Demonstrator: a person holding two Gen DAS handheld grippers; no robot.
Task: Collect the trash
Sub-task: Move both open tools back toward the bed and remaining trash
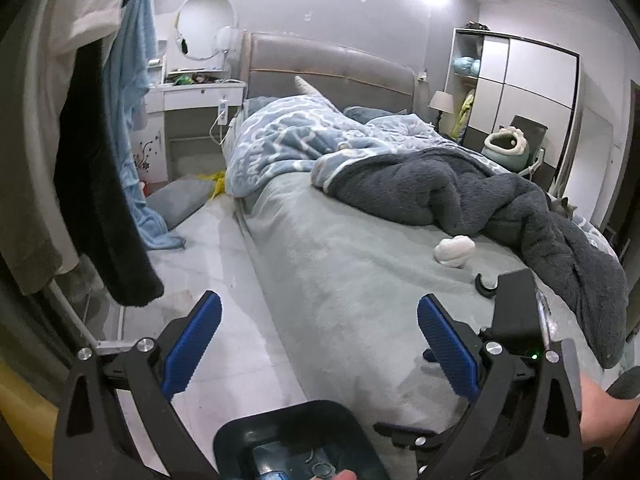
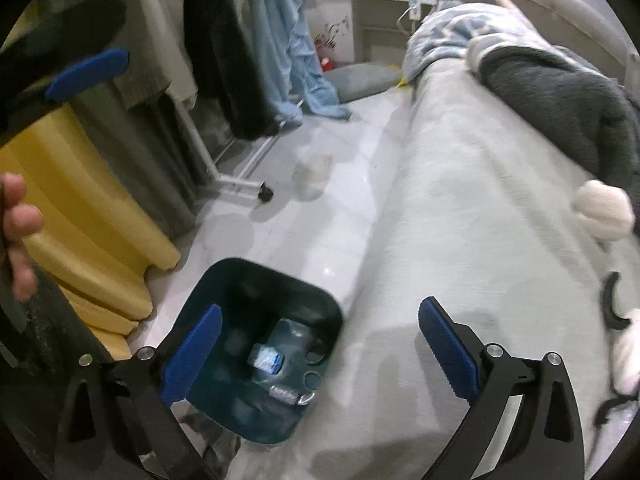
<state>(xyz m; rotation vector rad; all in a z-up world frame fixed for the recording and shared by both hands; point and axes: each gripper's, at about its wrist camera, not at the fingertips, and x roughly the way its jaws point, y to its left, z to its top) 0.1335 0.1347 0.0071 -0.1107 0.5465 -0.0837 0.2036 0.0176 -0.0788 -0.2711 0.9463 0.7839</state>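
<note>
Crumpled white tissue (image 1: 455,251) lies on bed (image 1: 340,264) near dark blanket; likely light, soft, crushable, pinch across middle. Bin (image 2: 256,280) on floor beside bed. Left tool (image 1: 320,344), right tool (image 2: 320,348) both spread wide, empty.

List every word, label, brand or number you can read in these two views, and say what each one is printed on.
"SANR": partial white lettering on the light blue blanket, its lower edge; the rest folds out of sight.
Label on the bottle in the trash bin: blue and white, too blurred to read.
Decal on the white vanity: a floral pattern, no words.
Nothing else legible in either view.
</note>
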